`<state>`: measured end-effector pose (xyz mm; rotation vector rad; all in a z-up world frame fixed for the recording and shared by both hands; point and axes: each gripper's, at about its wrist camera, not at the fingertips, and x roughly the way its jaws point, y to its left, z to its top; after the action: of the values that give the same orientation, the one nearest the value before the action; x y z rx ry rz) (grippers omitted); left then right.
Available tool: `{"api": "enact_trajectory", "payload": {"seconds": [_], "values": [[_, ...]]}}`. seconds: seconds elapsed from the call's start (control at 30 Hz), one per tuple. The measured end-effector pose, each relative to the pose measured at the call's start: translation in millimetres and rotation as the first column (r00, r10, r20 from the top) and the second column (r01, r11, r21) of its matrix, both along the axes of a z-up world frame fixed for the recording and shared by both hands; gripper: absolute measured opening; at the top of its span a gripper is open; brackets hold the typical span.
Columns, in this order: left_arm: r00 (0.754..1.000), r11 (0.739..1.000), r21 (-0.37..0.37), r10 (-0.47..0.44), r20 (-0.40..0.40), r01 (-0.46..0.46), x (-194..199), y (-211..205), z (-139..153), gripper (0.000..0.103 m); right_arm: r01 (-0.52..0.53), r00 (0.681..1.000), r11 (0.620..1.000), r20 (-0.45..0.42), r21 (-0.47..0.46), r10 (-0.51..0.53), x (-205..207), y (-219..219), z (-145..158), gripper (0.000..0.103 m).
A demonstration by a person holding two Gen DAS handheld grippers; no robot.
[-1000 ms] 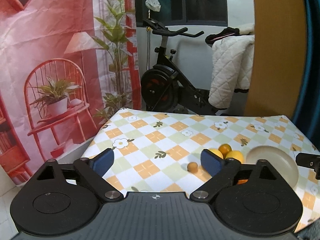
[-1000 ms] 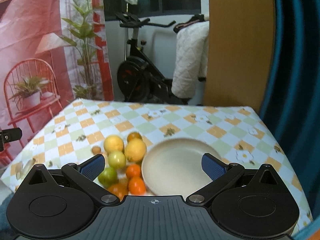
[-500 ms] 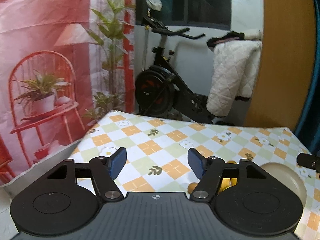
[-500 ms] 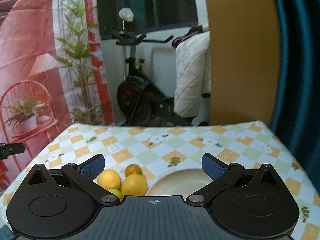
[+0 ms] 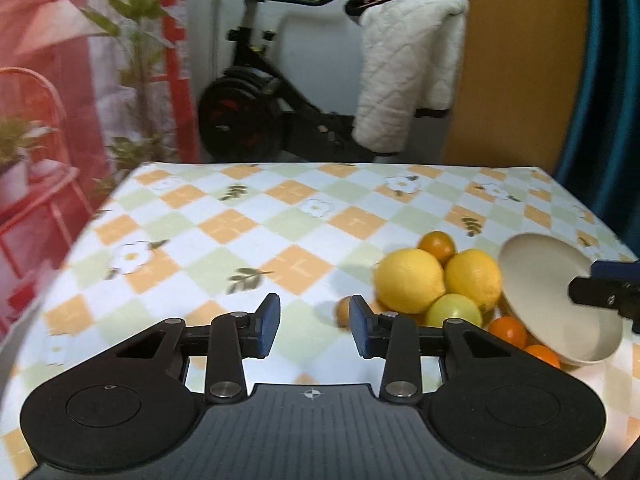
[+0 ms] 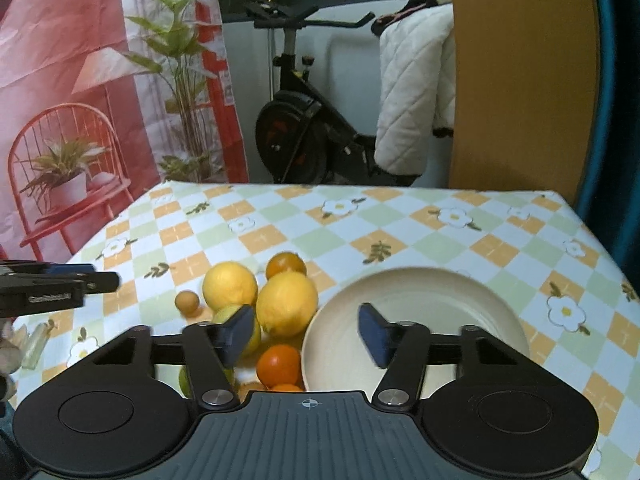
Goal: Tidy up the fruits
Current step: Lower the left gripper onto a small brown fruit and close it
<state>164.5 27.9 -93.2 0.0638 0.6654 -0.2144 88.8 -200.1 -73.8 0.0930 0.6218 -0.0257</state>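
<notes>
Left wrist view: your left gripper (image 5: 313, 323) is closing, jaws apart, nothing between them; the fruit pile (image 5: 436, 284) lies at 2 o'clock beside the cream bowl (image 5: 532, 276).

Right wrist view: your right gripper (image 6: 306, 334) is closing, jaws apart on nothing, over the bowl's (image 6: 424, 280) left rim; the fruits (image 6: 280, 300) sit at 11 o'clock on the checked tablecloth (image 6: 400, 220).

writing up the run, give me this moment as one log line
left gripper: closing, empty | right gripper: closing, empty, over round cream plate rim | yellow lemons: on table, unplaced
</notes>
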Motion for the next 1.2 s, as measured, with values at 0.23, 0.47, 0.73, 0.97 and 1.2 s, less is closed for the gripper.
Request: {"api": "enact_trajectory", "payload": {"seconds": [0.23, 0.47, 0.73, 0.97, 1.2], "values": [[0.998, 0.998, -0.043, -0.054, -0.018, 0.053, 28, -7, -17, 0.040, -0.022, 0.999, 0.999, -0.026, 0.035, 0.023, 2, -7, -11, 0.038], [0.994, 0.995, -0.025, -0.099, -0.056, 0.098, 43, -18, -34, 0.036, -0.020, 0.999, 0.998, -0.042, 0.061, 0.022, 5, -15, -18, 0.030], [0.993, 0.996, -0.008, -0.091, -0.076, 0.091, 51, -19, -44, 0.035, -0.045, 0.997, 0.996, -0.056, 0.077, 0.049, 9, -14, -22, 0.022], [0.990, 0.991, 0.047, -0.123, -0.062, 0.126, 46, -25, -45, 0.028, -0.054, 0.996, 0.994, -0.066, 0.094, 0.061, 11, -15, -26, 0.013], [0.994, 0.996, -0.001, -0.090, -0.060, 0.090, 32, -17, -37, 0.028, -0.078, 0.994, 0.991, -0.073, 0.106, 0.086, 10, -13, -28, 0.011]]}}
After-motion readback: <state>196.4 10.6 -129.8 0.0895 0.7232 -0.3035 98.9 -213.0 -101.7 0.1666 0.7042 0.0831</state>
